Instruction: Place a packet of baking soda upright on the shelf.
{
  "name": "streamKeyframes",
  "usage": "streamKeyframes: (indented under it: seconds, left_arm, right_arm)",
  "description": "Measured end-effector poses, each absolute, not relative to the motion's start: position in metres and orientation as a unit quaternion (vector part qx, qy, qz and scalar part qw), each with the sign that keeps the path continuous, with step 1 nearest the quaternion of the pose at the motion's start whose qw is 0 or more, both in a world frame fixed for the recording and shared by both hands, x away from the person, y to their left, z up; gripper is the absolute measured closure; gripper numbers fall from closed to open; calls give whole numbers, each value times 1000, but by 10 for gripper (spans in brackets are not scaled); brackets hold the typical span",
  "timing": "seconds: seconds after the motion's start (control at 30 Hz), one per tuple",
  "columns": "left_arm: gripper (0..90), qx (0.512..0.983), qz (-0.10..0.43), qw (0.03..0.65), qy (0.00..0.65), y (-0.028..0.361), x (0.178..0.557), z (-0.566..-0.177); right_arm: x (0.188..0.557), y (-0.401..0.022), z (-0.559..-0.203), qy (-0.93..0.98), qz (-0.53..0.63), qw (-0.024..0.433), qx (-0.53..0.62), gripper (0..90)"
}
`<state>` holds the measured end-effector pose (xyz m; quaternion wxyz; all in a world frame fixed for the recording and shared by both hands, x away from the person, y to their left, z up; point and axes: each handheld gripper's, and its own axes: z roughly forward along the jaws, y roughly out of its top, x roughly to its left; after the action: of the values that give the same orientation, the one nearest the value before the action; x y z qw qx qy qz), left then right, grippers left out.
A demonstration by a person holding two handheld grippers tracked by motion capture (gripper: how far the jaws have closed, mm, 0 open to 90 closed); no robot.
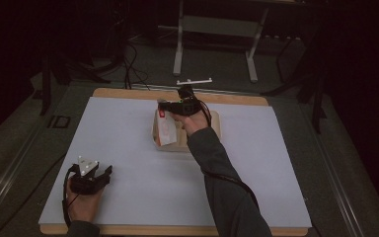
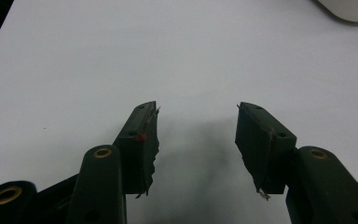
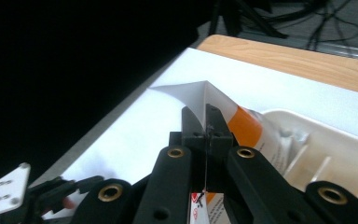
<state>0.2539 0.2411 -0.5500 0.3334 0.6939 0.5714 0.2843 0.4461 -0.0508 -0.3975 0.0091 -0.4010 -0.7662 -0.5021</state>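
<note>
Counter point(image 1: 128, 148): sheet point(image 1: 256, 163) spread over nearly the whole top, bare strips left at far and near edges.
Tray point(image 1: 216, 129): on the sheet, toward the middle of the far edge.
Packet point(image 1: 166, 129): in the tray's left part, upper end clamped in the jaws of the right gripper point(image 1: 164, 104) above it.
Left gripper point(image 1: 107, 173): near the near left corner, low over the sheet, jaws apart, well apart from the tray.
Stand point(image 1: 217, 29): on the floor beyond the far edge.
</note>
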Motion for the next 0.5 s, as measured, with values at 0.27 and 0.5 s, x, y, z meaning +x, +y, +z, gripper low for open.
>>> streamKeyframes:
  seconds: [0.27, 0.5]
  left_arm:
    - [484, 694, 284, 334, 571, 241, 254, -550]
    - [484, 697, 286, 330, 569, 241, 254, -550]
  right_arm:
    - [447, -51, -398, -754, -506, -3, -419, 730]
    - [434, -51, -392, -767, -502, -19, -400, 666]
